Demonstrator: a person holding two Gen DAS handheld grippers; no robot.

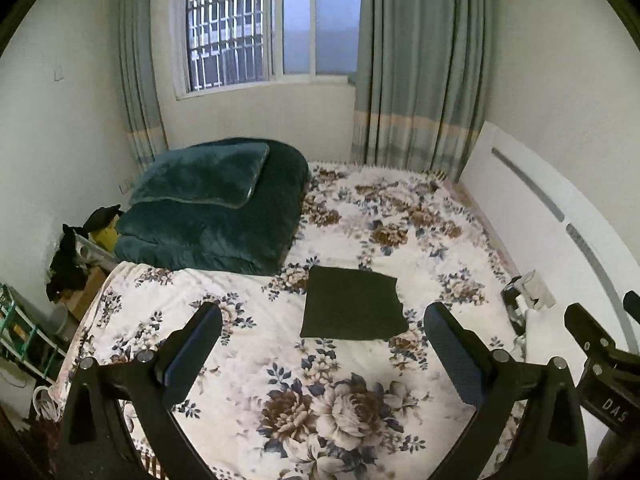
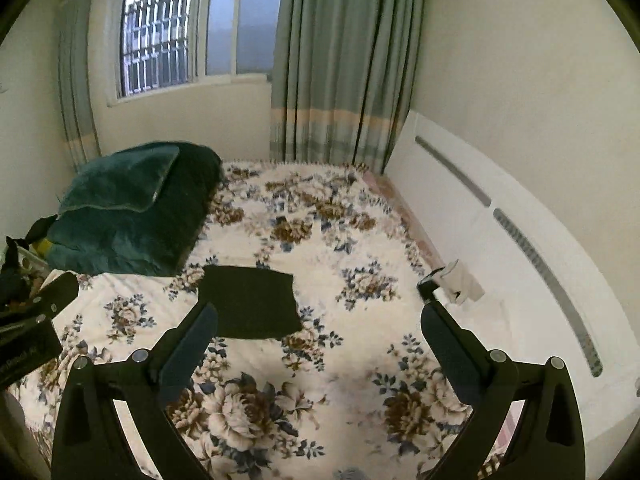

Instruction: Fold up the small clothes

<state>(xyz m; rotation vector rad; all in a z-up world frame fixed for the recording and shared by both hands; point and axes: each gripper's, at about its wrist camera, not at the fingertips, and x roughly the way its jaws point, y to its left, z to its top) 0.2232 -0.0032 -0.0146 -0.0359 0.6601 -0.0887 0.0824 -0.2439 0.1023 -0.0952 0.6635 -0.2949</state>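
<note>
A small dark garment [image 1: 352, 304], folded into a flat rectangle, lies on the floral bedspread [image 1: 280, 360] in the middle of the bed. It also shows in the right wrist view [image 2: 250, 304]. My left gripper [image 1: 322, 316] is open and empty, held above the bed on the near side of the garment. My right gripper [image 2: 318, 314] is open and empty, held to the right of the garment, with its left finger [image 2: 192, 340] overlapping the garment's near edge in the view. Each gripper shows at the edge of the other's view.
A folded dark green quilt [image 1: 212, 204] with a pillow lies at the bed's back left. A white headboard [image 1: 560, 232] runs along the right side, with a small dark and white object [image 1: 524, 292] beside it. Clutter and a rack [image 1: 24, 332] stand left of the bed.
</note>
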